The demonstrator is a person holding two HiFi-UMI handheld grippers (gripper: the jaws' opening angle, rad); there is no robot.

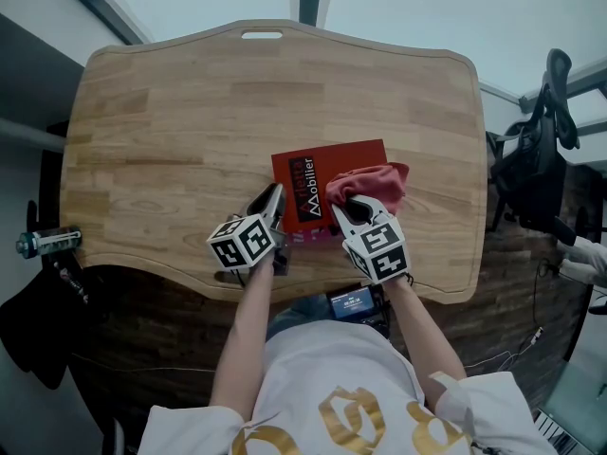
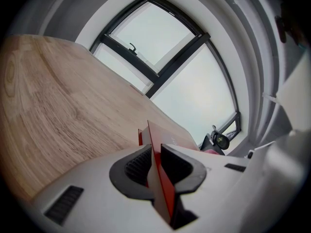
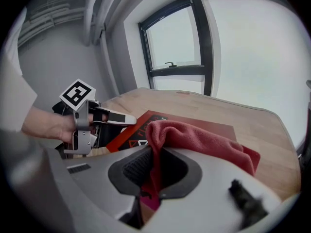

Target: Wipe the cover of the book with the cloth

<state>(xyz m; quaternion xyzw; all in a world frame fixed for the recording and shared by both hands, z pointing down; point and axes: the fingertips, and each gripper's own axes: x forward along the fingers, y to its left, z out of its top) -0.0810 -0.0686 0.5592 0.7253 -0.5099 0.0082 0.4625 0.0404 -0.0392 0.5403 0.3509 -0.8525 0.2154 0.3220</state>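
Observation:
A red book with a dark title panel lies on the wooden table, near the front middle. My left gripper is shut on the book's left edge; in the left gripper view the thin red cover stands edge-on between the pads of the left gripper. A pink-red cloth is bunched on the right part of the cover. My right gripper is shut on the cloth's near end. In the right gripper view the cloth drapes over the jaws of the right gripper, above the book, with the left gripper at the left.
A black office chair stands past the table's right edge. A small bottle-like object and dark gear hang at the left front. A slot handle is cut in the far edge. Bare wood lies left of and beyond the book.

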